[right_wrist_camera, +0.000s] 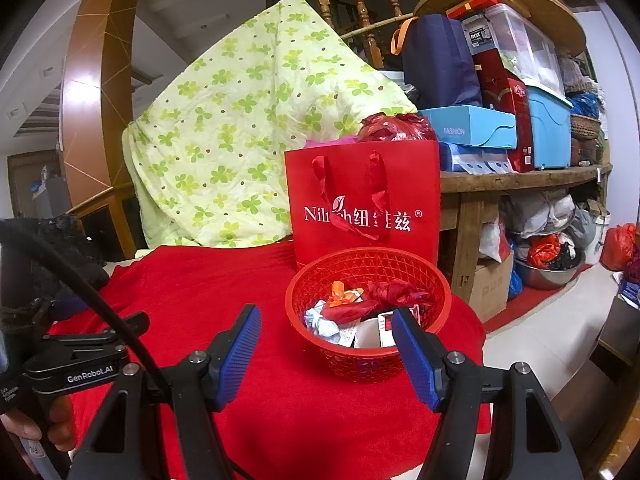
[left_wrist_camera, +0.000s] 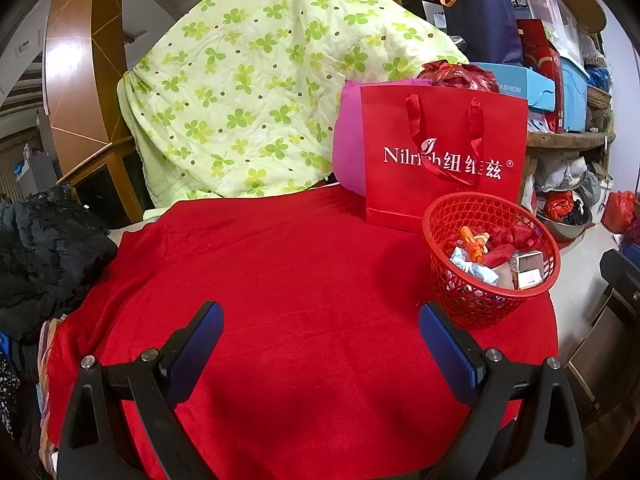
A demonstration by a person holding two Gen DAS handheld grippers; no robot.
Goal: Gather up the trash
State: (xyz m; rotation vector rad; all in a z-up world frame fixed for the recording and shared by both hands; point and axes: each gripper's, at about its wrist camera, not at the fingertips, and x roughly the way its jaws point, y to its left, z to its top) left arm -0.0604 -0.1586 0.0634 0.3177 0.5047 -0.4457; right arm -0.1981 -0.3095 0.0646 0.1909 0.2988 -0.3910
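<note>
A red mesh basket (left_wrist_camera: 491, 268) (right_wrist_camera: 316, 296) stands on the red cloth (left_wrist_camera: 280, 272) (right_wrist_camera: 224, 280) near its right edge. It holds crumpled wrappers, red plastic and small cartons (left_wrist_camera: 530, 268) (right_wrist_camera: 368, 330). My left gripper (left_wrist_camera: 320, 320) hovers open over bare cloth, left of the basket, nothing between its blue pads. My right gripper (right_wrist_camera: 326, 330) is open too, just in front of the basket, and its right fingertip (right_wrist_camera: 408, 332) overlaps the near rim. The left gripper's black body (right_wrist_camera: 80, 360) shows at the right wrist view's left edge, held by a hand (right_wrist_camera: 24, 432).
A red paper gift bag (left_wrist_camera: 444, 160) (right_wrist_camera: 364, 208) stands right behind the basket. A green clover quilt (left_wrist_camera: 256, 80) (right_wrist_camera: 240, 128) leans at the back. Dark clothing (left_wrist_camera: 44, 248) lies at the left edge. Shelves of boxes (right_wrist_camera: 520, 112) fill the right, above floor clutter.
</note>
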